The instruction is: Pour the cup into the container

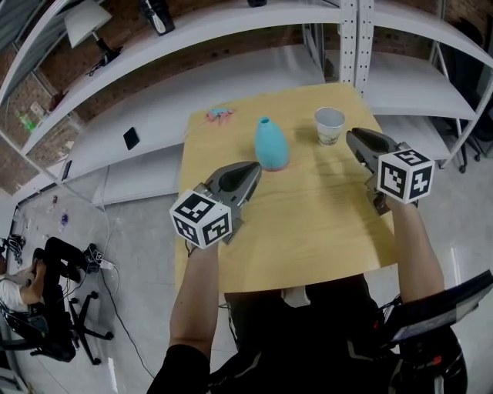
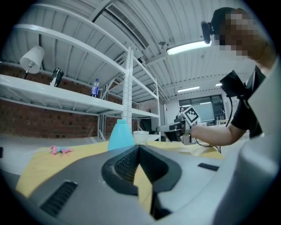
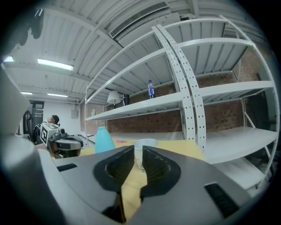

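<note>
Hovering near cup (image 1: 330, 125), right hand-held gripper (image 1: 353, 137) slightly parted, left hand-held gripper (image 1: 256, 166) clenched, print illegible

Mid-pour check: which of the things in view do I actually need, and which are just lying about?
For the job:
paper cup
blue container
Both stand on the wooden table.

Lying about:
small pink thing at the table's far corner
black phone on the low shelf
lamp and water bottle on a higher shelf
</note>
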A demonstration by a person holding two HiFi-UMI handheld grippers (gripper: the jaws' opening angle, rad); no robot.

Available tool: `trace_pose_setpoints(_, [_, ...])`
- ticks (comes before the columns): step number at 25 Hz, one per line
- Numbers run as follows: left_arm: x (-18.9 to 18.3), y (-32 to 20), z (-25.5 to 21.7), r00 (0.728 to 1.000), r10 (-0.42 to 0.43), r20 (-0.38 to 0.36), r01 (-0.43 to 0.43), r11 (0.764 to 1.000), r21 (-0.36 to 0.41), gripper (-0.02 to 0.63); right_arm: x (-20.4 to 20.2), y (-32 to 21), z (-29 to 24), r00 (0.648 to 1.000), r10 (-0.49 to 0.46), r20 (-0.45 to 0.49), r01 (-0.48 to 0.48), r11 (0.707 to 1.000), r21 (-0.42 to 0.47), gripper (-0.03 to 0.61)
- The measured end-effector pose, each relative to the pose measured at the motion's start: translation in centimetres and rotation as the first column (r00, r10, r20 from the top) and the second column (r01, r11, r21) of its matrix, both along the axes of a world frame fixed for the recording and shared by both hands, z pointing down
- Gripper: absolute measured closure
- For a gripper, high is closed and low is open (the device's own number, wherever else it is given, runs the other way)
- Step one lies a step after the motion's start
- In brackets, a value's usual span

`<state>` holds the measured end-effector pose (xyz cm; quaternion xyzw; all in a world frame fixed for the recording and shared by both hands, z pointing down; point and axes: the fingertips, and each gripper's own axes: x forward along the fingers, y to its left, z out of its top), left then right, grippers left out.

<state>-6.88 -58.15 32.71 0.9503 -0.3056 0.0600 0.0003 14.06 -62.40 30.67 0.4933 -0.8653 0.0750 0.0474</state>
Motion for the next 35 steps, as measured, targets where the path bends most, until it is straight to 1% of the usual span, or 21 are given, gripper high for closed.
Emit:
trace_pose_setpoints(2, [0.2, 1.5, -1.8, 0.999, 0.003, -0.046, -0.002, 1.000, 0.032, 0.614, -0.3, 1.2, -0.4, 1.000, -0.015, -0.006, 0.015, 1.000, 0.013, 0.571])
trace_pose_setpoints(4, [0.3, 3.4, -3.6, 0.996, -0.011, -0.090, 0.016, 0.998, 0.059, 0.614, -0.7, 2.6, -0.8, 0.999, -0.033, -0.014, 0.033, 0.999, 0.023, 0.577])
trace_pose_setpoints(8, [0.4, 8.4, -6.2, 0.993, -0.011, -0.120, 0.024, 0.994, 0.106, 0.614, -1.4, 6.4, -1.6, 0.997, -0.065, -0.033, 0.066, 0.997, 0.040, 0.577])
trace_pose_setpoints(11, [0.9, 13.0, -6.6, 0.993, -0.009, -0.117, 0.023, 0.993, 0.112, 0.614, -1.7, 10.4, -1.7, 0.995, -0.081, -0.055, 0.084, 0.995, 0.057, 0.577])
trace_pose_setpoints(14, [1.6, 17.9, -6.9, 0.994, -0.011, -0.105, 0.024, 0.992, 0.121, 0.614, -1.9, 14.9, -1.5, 0.994, -0.097, -0.053, 0.101, 0.993, 0.061, 0.577])
trace_pose_setpoints(17, [2.5, 22.9, -6.4, 0.994, -0.011, -0.105, 0.022, 0.994, 0.110, 0.614, -1.8, 19.8, -1.5, 0.992, -0.112, -0.052, 0.115, 0.991, 0.063, 0.577])
trace_pose_setpoints(21, [3.8, 30.5, -5.4, 0.995, -0.003, -0.096, 0.012, 0.996, 0.093, 0.614, -1.5, 27.6, -1.6, 0.992, -0.125, -0.035, 0.127, 0.989, 0.070, 0.577])
trace_pose_setpoints(27, [6.0, 43.5, -4.3, 0.995, 0.020, -0.093, -0.015, 0.998, 0.053, 0.614, -0.4, 41.8, -2.1, 0.991, -0.133, -0.005, 0.133, 0.988, 0.084, 0.577])
trace_pose_setpoints(30, [6.4, 50.0, -3.9, 0.997, 0.024, -0.078, -0.021, 0.999, 0.038, 0.614, -0.1, 48.7, -2.2, 0.992, -0.124, 0.003, 0.123, 0.989, 0.084, 0.577])
trace_pose_setpoints(35, [5.8, 61.4, -4.0, 0.996, 0.030, -0.080, -0.026, 0.998, 0.051, 0.614, -1.0, 60.1, -1.2, 0.991, -0.132, 0.000, 0.132, 0.989, 0.069, 0.577])
